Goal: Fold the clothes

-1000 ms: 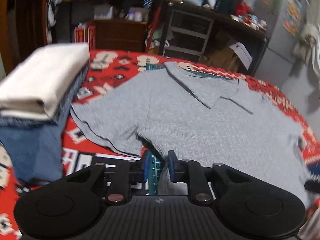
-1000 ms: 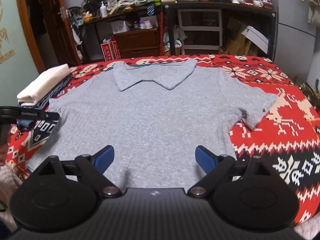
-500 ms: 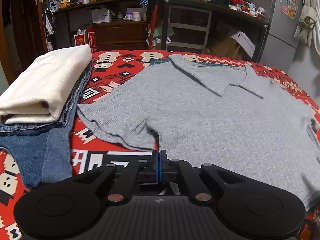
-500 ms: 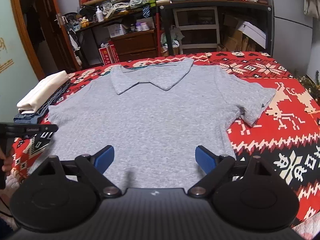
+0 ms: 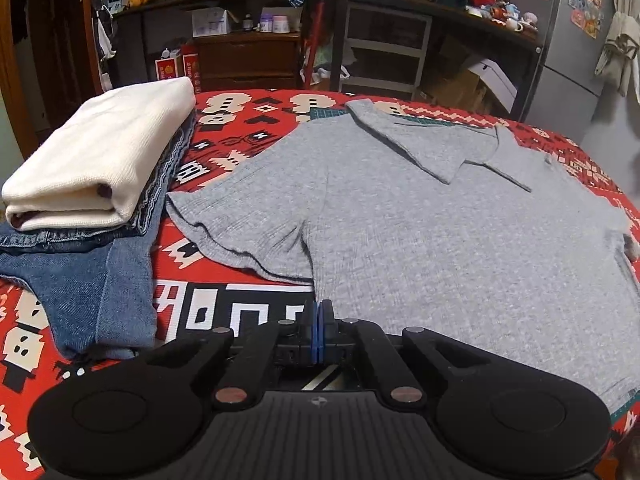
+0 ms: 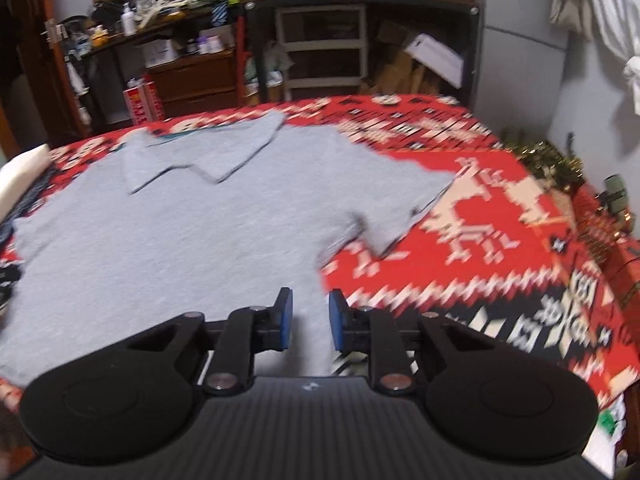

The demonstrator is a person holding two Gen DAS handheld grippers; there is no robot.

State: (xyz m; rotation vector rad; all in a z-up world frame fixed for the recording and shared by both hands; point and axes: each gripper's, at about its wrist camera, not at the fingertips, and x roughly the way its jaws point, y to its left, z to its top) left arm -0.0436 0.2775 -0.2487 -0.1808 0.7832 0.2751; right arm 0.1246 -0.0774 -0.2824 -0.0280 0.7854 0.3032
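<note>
A grey collared shirt [image 5: 420, 232] lies flat, front up, on the red patterned cover [image 5: 248, 128], collar at the far side. My left gripper [image 5: 319, 332] is shut right at the shirt's near-left side edge, just below the left sleeve; its blue pads meet and the fabric seems pinched between them. In the right wrist view the shirt [image 6: 180, 232] fills the left half. My right gripper [image 6: 311, 326] sits low over the shirt's near-right edge, open by a narrow gap with fabric beneath it.
A folded cream garment [image 5: 100, 160] rests on folded blue jeans [image 5: 80, 280] at the cover's left side. Bare red cover [image 6: 480, 260] lies right of the shirt. Small cups and clutter [image 6: 616, 196] stand at the far right edge. Shelves and drawers stand behind.
The left gripper went from partly open to shut at the shirt's side edge. The right gripper moved right along the near edge and its fingers narrowed from wide apart to a small gap.
</note>
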